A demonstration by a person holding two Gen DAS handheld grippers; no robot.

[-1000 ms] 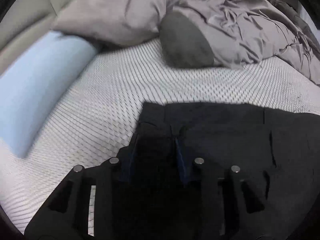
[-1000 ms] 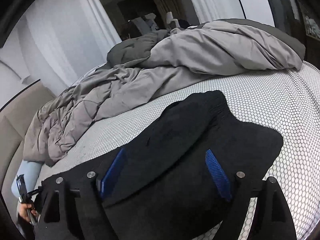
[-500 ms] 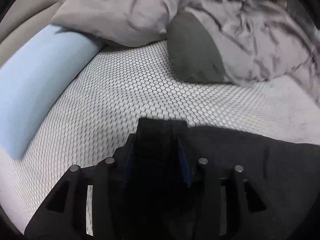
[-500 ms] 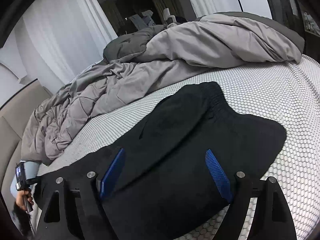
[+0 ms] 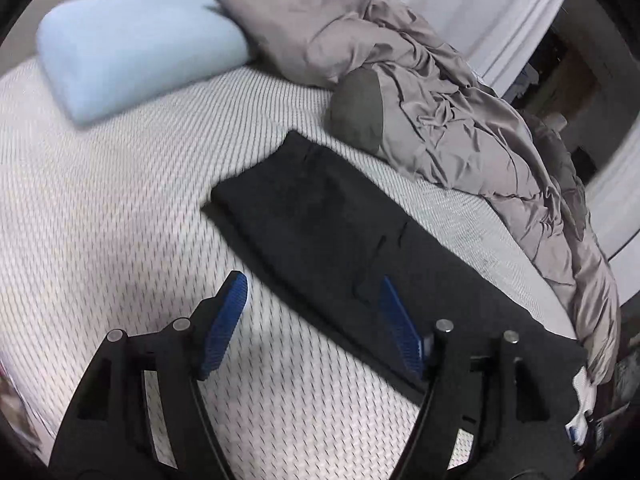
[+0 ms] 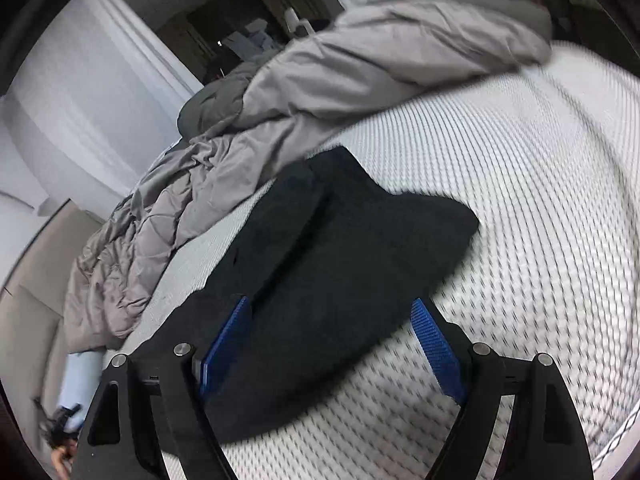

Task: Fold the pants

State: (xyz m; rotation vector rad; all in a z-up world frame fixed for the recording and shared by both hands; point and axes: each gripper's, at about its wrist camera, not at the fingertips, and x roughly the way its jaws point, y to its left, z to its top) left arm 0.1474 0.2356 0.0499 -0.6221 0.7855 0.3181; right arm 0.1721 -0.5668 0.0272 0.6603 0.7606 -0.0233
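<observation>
**Ana:** Left gripper [image 5: 312,312] is opening its jaws right now, with nothing between them, only bare mattress [image 5: 120,220] and the near edge of the pants [image 5: 340,232] just past its right pad.

**Ben:** And the right gripper [image 6: 332,344]?

**Ana:** Spread wide and empty too, hanging over the pants' other end, gripping nothing.

**Ben:** Where do the pants lie?

**Ana:** Flat on the mattress, a long dark strip running alongside the grey duvet [image 5: 460,128], just beside it. One end reaches toward the dark grey pillow [image 5: 356,108], and the light blue bolster [image 5: 136,60] sits well beyond that end.

**Ben:** How far along would you say?

**Ana:** I'd judge the lengthwise fold done: they look like one narrow band, legs stacked. The crosswise folds look still to come, since the strip lies at full length.

**Ben:** Anything you can't read?

**Ana:** Plenty. Black fabric swallows seams and layers, so I can't count the layers. The right wrist view is smeared by motion, and from the left the far end is cut off behind the gripper's frame.
</observation>
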